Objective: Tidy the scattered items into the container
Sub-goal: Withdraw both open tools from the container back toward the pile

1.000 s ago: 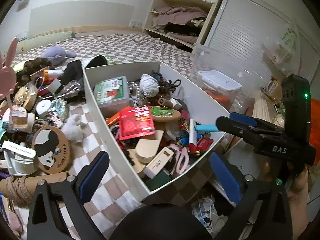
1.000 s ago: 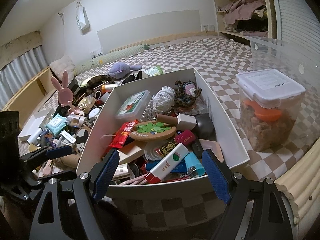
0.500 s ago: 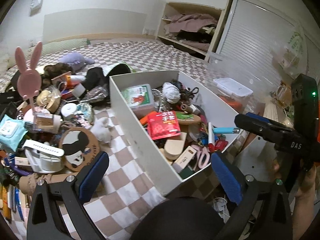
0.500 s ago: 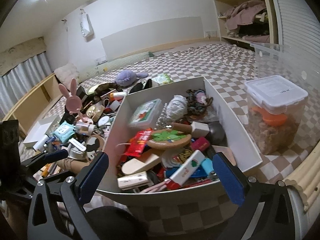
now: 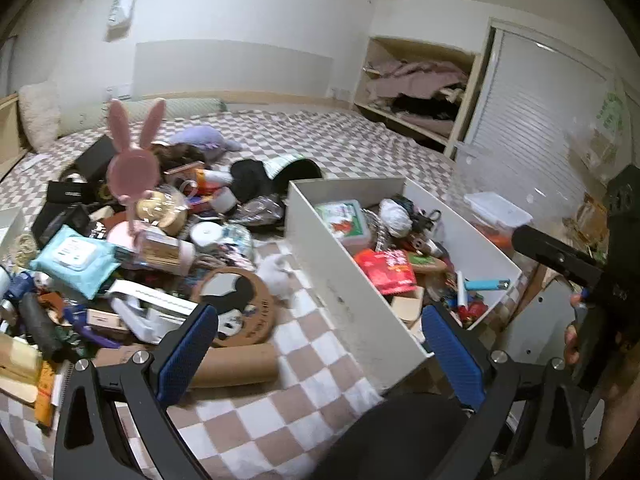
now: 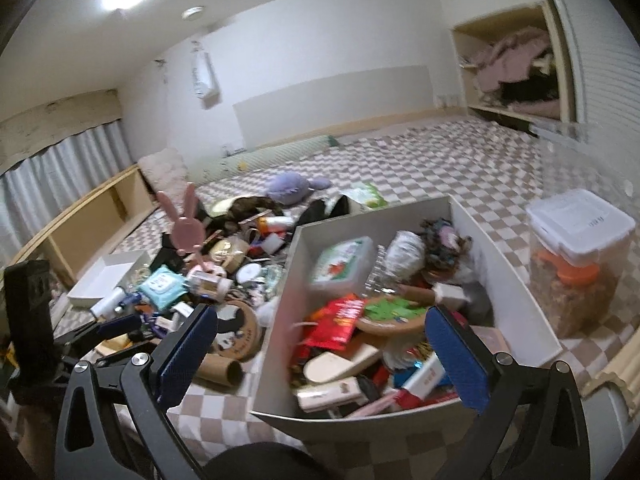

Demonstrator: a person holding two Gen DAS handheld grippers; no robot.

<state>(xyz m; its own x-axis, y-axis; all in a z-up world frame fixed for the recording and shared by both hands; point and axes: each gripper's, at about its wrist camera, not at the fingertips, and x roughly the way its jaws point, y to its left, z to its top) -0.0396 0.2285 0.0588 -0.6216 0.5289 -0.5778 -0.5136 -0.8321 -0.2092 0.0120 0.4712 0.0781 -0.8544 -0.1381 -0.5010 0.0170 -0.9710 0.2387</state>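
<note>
I find the task part done. The white container (image 6: 516, 280), a shallow rectangular box with thin, flat, matte walls, sits on the checked bed (image 5: 320, 412) and already holds a dense load: a clear-lidded plastic case with a green label (image 6: 340, 264), a glossy red packet (image 6: 340, 320), a round wooden piece with a green top (image 6: 390, 314), a crumpled white bundle (image 6: 406, 246) and a tangle of dark hair ties in the far corner, too small to tell apart.

What is left is considerable. A pile of scattered items lies on the bed just beside the container's left wall: a pink bunny-eared mirror (image 5: 130, 164) standing upright, a soft teal pack of wipes (image 5: 76, 258), a round cork-coloured coaster with a panda print (image 5: 240, 304), a brown cardboard tube (image 5: 236, 366) lying on its side, a small white fluffy toy (image 5: 276, 274) touching the container's wall, and a purple plush toy (image 5: 208, 140) farther back. A lidded clear tub of brown contents (image 6: 580, 272) stands apart on the container's right; I judge it not part of the clutter.

My left tongs (image 5: 320, 356) are spread wide and hold nothing, hanging over the gap between pile and container. My right tongs (image 6: 320, 356) have just been opening and now stand fully spread, nothing between them, above the container's near end. I judge the next pick should come from the pile.
</note>
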